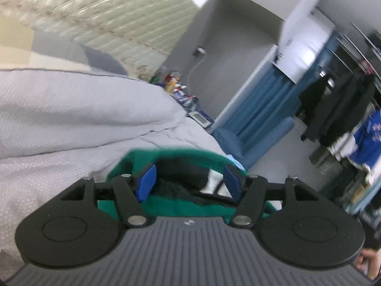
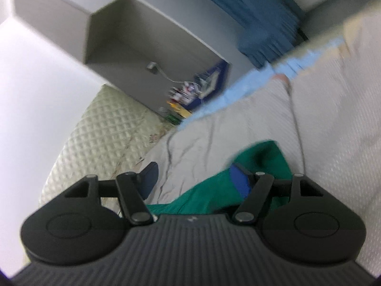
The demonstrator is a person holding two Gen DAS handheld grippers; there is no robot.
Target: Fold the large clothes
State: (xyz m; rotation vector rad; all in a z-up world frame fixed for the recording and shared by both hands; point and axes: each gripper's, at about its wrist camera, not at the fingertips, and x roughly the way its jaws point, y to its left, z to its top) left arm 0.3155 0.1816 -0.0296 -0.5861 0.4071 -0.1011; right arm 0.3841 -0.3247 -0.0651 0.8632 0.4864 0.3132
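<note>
A green garment [image 1: 166, 205] lies on the pale grey quilt [image 1: 59, 119] of a bed, right under my left gripper [image 1: 189, 181]. That gripper is open; its blue pads [image 1: 147, 181] stand wide apart over a dark-lined opening of the garment, and I see nothing pinched. In the right wrist view the same green garment [image 2: 207, 195] runs beneath my right gripper [image 2: 195, 182], which is also open. Its right blue pad [image 2: 240, 183] sits over the green cloth, its left one over the bare quilt [image 2: 333, 119]. Both views are tilted and blurred.
A quilted cream headboard [image 1: 107, 16] rises behind the bed, with a cluttered nightstand [image 1: 173, 83] beside it. Blue curtains [image 1: 262, 102] and a rack of hanging clothes [image 1: 333, 109] stand to the right. A light blue cloth [image 2: 226, 97] edges the bed. A hand [image 1: 366, 262] shows at the lower right.
</note>
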